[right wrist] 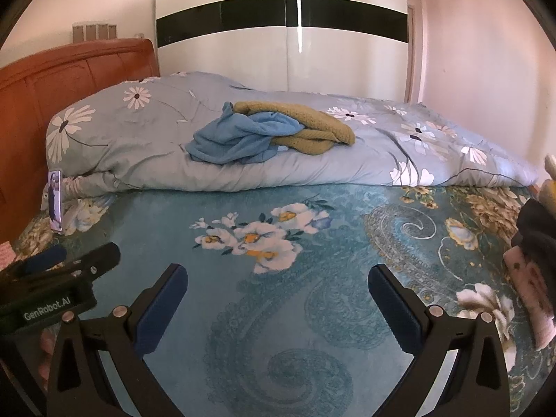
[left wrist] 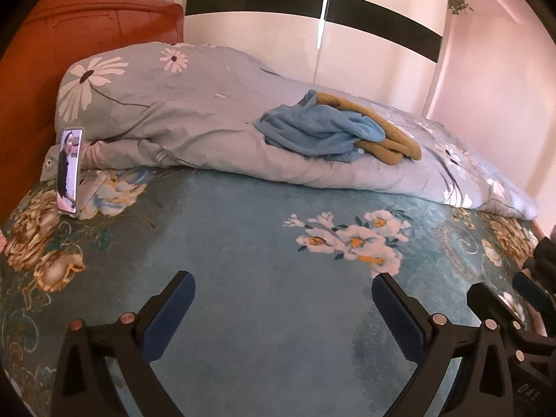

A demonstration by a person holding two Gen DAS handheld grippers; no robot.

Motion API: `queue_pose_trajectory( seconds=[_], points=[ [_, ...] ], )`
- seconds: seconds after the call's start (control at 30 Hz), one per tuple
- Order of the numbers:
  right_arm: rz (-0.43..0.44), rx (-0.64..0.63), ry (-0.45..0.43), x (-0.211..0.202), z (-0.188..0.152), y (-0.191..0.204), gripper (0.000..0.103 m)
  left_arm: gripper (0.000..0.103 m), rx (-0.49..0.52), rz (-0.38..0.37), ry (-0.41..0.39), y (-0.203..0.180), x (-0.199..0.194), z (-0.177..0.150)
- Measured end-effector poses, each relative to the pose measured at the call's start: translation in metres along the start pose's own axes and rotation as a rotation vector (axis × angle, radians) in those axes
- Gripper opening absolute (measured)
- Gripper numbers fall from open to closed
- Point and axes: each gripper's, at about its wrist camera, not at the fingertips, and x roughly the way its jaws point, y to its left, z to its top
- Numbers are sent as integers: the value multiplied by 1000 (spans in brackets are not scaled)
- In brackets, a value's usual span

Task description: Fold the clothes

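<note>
Bedroom setting is noted: a bed covered by a teal floral bedspread (right wrist: 278, 312) fills the lower half of both views, with an orange headboard (left wrist: 87, 41) at upper left and a white wardrobe with a black stripe (right wrist: 278, 17) across the top centre. A rolled grey-blue duvet with daisy print (left wrist: 173, 111) lies across the middle of each frame. On it, centre to right of centre, a crumpled blue garment (left wrist: 312, 128) is heaped against a mustard-yellow knitted garment (left wrist: 385, 132); the two touch and partly overlap, and both are unfolded. A phone (left wrist: 69, 170) is propped upright at the left edge by the duvet end. At the right edge of the right wrist view a dark item and a pink patterned item (right wrist: 531, 278) are seen; whether these are folded clothes cannot be told. The left gripper (left wrist: 283, 299) is held over bare bedspread at bottom centre, jaws spread wide, nothing between them. The right gripper (right wrist: 278, 292) is likewise held low over the bedspread with jaws wide apart and empty. Neither tool touches any garment; the heap lies well apart from both. The step in hand is judged to be the fetching of a garment, folding not yet begun on this heap. For the next move, a reach toward frame centre is called for, the blue garment being nearer and on top, then a pull onto the flat bedspread for spreading.
</note>
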Motion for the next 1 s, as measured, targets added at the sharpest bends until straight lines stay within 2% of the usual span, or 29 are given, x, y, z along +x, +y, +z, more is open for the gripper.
queue_pose_trajectory(
  seconds=[0.23,0.5,0.73,1.0],
  points=[
    [5,22,-2,2,4,-4,103,103,4,33,4,-4,3,2],
    [4,-4,-42,-1,3,0,103,103,2,25,-53,2,-5,9],
    [47,13,-58,-4,8,3,103,103,16,26,-103,5,-11,13],
    [87,33,-49,0,12,0,103,103,39,22,-117,3,-10,16]
  ],
)
